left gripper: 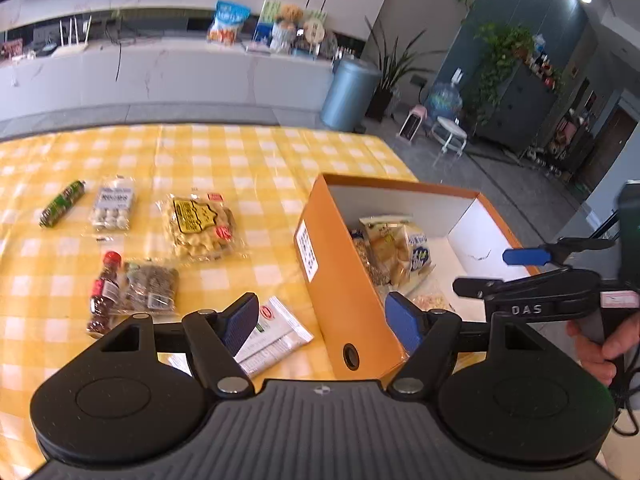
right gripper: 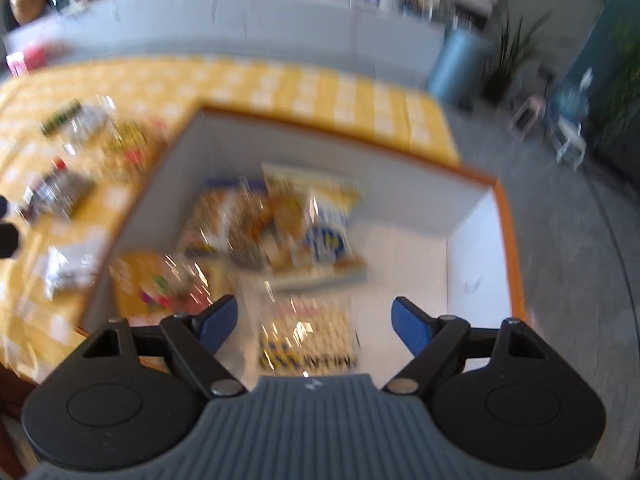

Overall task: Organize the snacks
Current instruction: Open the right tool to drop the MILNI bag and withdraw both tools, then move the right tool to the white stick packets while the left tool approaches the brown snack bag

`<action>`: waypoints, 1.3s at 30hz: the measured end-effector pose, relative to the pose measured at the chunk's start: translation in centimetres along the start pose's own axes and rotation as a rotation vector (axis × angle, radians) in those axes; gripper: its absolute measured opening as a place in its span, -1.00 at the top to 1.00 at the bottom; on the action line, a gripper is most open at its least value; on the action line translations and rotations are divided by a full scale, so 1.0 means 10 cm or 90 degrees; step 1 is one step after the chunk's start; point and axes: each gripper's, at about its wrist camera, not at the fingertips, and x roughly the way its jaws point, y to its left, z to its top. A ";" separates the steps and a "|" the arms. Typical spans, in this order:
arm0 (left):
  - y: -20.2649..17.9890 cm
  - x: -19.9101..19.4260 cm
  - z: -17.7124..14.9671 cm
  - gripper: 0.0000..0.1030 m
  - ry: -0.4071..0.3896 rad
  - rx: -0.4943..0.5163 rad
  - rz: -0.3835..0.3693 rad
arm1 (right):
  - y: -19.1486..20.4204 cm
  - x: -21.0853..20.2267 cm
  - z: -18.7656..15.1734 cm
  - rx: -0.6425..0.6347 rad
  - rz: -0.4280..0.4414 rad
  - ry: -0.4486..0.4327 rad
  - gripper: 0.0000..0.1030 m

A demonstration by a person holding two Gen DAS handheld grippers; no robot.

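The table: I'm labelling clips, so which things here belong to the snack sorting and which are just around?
Job: orange box, green roll, candy bag, biscuit pack, red-capped bottle, white packet.
Around: blue bin, potted plant, white stool.

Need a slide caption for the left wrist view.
Open left hand-held gripper over the orange box; loose snacks on the yellow checked tablecloth.

Left wrist view angled down over table point(left gripper: 240, 152), right wrist view above box point(right gripper: 472, 240), both sharing box
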 end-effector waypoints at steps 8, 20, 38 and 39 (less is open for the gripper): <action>0.15 -0.31 -0.24 -0.65 -0.103 0.023 0.045 | 0.45 -0.51 -0.14 0.046 0.038 -0.234 -0.54; 0.64 -0.50 -0.72 -0.49 -0.148 -0.021 0.127 | 1.33 -0.60 -0.58 0.083 0.075 -0.345 -0.27; 1.15 -0.27 -0.96 -0.41 -0.100 -0.077 0.116 | 2.09 -0.02 -0.73 0.040 0.094 -0.246 0.15; 1.17 -0.25 -0.94 -0.40 -0.098 -0.076 0.122 | 2.10 0.01 -0.71 0.035 0.093 -0.246 0.15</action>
